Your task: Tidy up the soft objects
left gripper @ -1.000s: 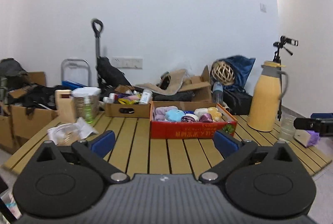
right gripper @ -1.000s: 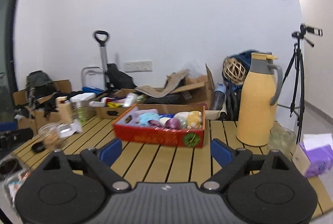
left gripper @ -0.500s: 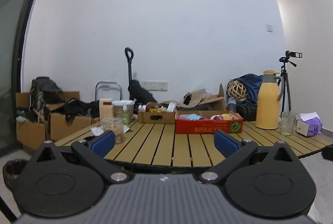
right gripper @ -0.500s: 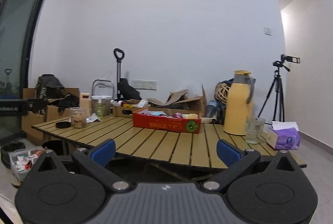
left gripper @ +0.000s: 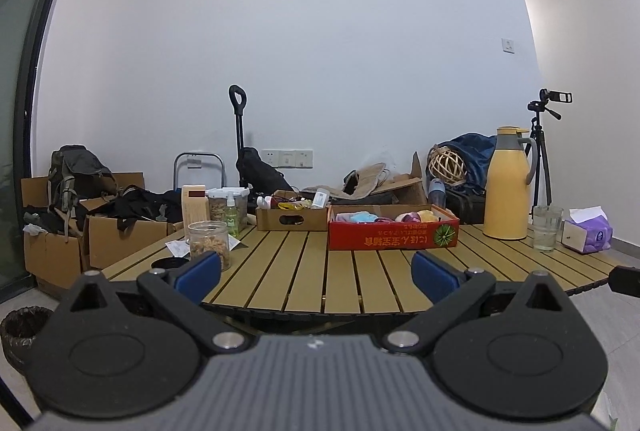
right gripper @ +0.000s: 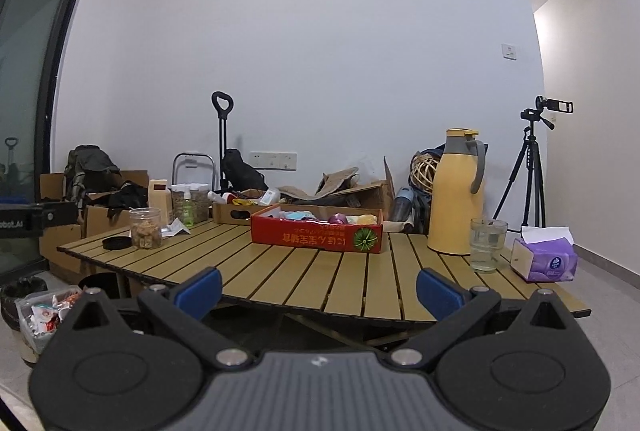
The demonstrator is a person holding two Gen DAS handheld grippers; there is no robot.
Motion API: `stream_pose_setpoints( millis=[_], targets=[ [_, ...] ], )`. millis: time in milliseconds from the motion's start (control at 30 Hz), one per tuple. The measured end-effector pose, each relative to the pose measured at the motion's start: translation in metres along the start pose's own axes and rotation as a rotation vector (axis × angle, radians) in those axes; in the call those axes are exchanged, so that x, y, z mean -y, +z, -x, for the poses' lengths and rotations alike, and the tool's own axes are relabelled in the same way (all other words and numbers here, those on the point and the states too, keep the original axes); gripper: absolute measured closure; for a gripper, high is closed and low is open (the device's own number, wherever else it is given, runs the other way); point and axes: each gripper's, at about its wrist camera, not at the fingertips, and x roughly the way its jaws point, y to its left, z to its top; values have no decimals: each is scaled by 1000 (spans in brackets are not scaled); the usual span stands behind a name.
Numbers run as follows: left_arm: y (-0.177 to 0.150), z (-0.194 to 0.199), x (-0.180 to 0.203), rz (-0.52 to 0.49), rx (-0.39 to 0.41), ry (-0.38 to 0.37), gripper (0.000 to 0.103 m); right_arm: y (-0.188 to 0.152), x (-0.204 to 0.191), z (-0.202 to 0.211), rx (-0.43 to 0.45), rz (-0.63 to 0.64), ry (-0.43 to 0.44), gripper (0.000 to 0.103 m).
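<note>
A red cardboard box (left gripper: 394, 237) (right gripper: 316, 237) stands on the slatted wooden table (left gripper: 304, 271) (right gripper: 280, 271). It holds several soft objects, among them a light blue one (left gripper: 360, 217) and a yellow one (right gripper: 362, 219). My left gripper (left gripper: 316, 273) is open and empty, held off the table's near edge, well short of the box. My right gripper (right gripper: 319, 289) is also wide open with nothing between its blue pads, off the near edge and further right. Each gripper shows at the edge of the other's view.
On the table stand a yellow thermos jug (right gripper: 456, 191), a glass (right gripper: 486, 245), a purple tissue box (right gripper: 546, 259), an open jar (left gripper: 208, 243) with its lid beside it, and a brown cardboard box (left gripper: 292, 217). A bin (right gripper: 40, 315) sits on the floor left; a tripod (right gripper: 528, 167) stands right.
Both grippers have drawn back and down from over the table to beyond its near edge, so the red box looks smaller. Over the last half second they stayed still.
</note>
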Motion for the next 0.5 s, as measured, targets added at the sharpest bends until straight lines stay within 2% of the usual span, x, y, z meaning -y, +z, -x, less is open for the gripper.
stream_pose_setpoints(
  millis=[500],
  targets=[
    [-1, -5, -4, -1, -15, -15, 0, -3, -5, -7, -17, 13, 26, 0]
  ],
)
